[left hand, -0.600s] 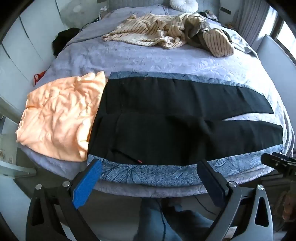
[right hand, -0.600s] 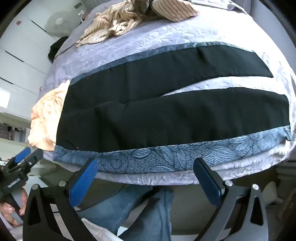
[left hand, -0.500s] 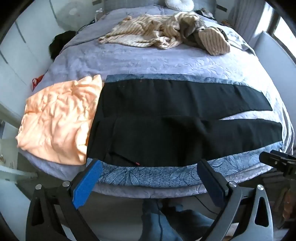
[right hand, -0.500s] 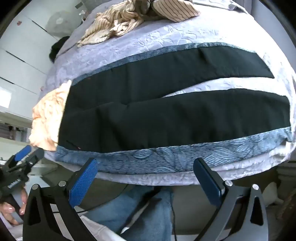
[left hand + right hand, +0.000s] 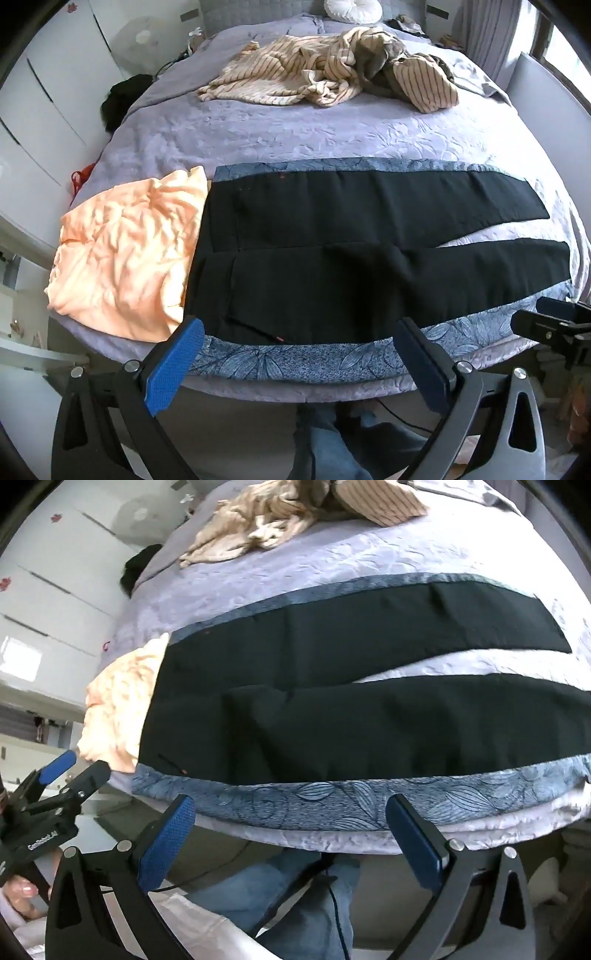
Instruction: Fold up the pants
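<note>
Black pants (image 5: 332, 251) (image 5: 351, 686) lie flat across the near part of the bed, waist at the left, both legs stretched to the right with a gap between them. My left gripper (image 5: 295, 354) hovers open in front of the bed's near edge, below the waist end, holding nothing. My right gripper (image 5: 291, 830) is open too, over the blue patterned border, below the near leg, with nothing between its fingers. Each gripper shows at the side of the other's view: the right gripper (image 5: 554, 328), the left gripper (image 5: 62, 775).
An orange cloth (image 5: 125, 254) lies beside the waist at the left. Striped clothes (image 5: 325, 74) are heaped at the far end of the lilac bedspread (image 5: 295, 129). A person's legs in jeans (image 5: 295, 904) stand below. White cupboards (image 5: 44, 110) line the left.
Both views have shifted a little toward the bed: the pants sit slightly lower and closer in the frames. The right wrist view is blurred from motion. Both grippers stay open.
</note>
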The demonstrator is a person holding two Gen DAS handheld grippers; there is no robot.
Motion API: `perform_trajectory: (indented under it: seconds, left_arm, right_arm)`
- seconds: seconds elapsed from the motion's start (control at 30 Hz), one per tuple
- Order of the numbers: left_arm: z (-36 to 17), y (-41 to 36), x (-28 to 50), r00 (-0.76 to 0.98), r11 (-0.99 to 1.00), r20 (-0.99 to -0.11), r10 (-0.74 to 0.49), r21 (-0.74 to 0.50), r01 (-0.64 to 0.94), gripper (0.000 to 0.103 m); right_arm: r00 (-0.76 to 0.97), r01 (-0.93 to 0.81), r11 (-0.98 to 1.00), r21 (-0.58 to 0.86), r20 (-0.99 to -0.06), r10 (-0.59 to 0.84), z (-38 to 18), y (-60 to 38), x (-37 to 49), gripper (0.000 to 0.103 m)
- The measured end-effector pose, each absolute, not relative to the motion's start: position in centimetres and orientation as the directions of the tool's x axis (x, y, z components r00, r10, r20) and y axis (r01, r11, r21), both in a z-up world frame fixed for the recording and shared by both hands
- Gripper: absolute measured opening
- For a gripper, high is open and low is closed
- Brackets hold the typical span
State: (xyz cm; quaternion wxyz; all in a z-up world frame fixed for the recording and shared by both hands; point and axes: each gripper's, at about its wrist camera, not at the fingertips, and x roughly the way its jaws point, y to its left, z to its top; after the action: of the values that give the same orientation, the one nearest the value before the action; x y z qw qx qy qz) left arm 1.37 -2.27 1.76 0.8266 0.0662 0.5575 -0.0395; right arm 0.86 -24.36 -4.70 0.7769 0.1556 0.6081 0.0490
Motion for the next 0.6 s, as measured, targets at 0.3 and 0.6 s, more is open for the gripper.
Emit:
perform_trajectory:
  seconds: [0.3, 0.6]
  left_arm:
    - [1.4, -2.6, 1.5, 0.362, 0.99, -0.932, 0.03, 0.078, 0.118, 0.103]
    - [1.1, -2.4, 1.4, 0.363, 0.991, -0.93, 0.058, 0.097, 0.088, 0.103]
  right_arm:
    - [0.219, 0.16, 0.955, 0.249, -0.952, 0.212, -5.3, -25.9, 0.9, 0.103]
    - [0.214, 0.18, 0.96, 0.216, -0.961, 0.176, -5.2, -26.7, 0.4, 0.103]
